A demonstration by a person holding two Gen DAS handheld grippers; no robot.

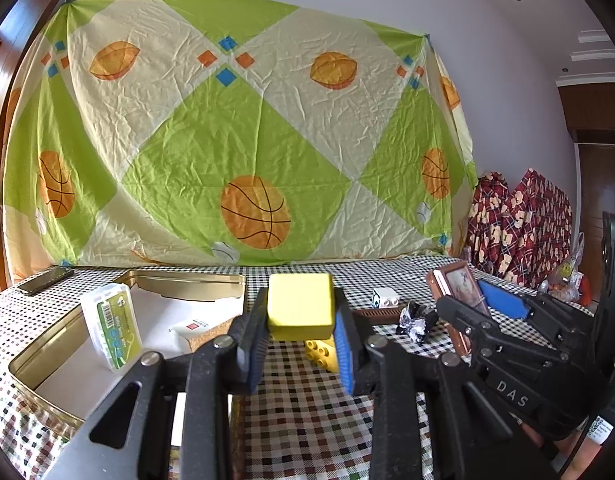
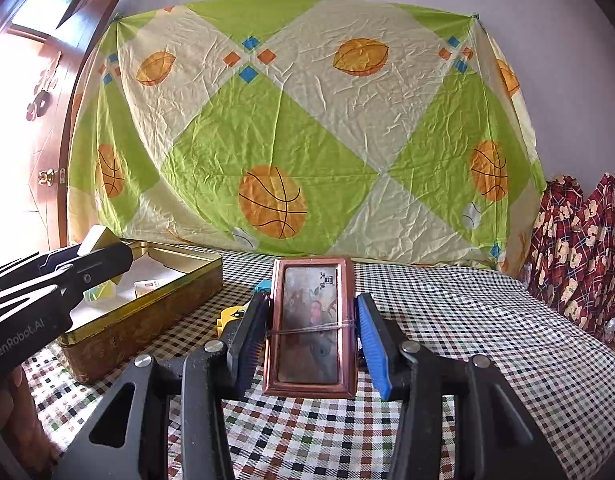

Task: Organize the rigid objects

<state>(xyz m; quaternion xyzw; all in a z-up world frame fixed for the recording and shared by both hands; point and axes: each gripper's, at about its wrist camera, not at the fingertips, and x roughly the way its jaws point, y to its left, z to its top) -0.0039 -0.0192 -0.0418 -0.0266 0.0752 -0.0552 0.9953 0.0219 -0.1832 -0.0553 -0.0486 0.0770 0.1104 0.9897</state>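
My left gripper (image 1: 297, 322) is shut on a yellow block (image 1: 300, 306) and holds it above the checkered cloth, just right of the open gold tin (image 1: 39, 354). My right gripper (image 2: 313, 330) is shut on a small copper-framed picture box (image 2: 309, 326), held upright above the cloth. It also shows in the left wrist view (image 1: 459, 294), to the right. The left gripper shows in the right wrist view (image 2: 59, 276), over the tin (image 2: 147, 320). A yellow toy brick (image 1: 321, 354) lies on the cloth under the left gripper.
Inside the tin stand a clear green-labelled box (image 1: 113, 326) and a white packet (image 1: 195, 326). A white cube (image 1: 385, 299), a dark slatted piece (image 1: 377, 314) and a crumpled foil wrapper (image 1: 413, 320) lie on the cloth. A phone (image 1: 43, 281) lies far left. Red patterned cushions (image 1: 519, 224) stand at right.
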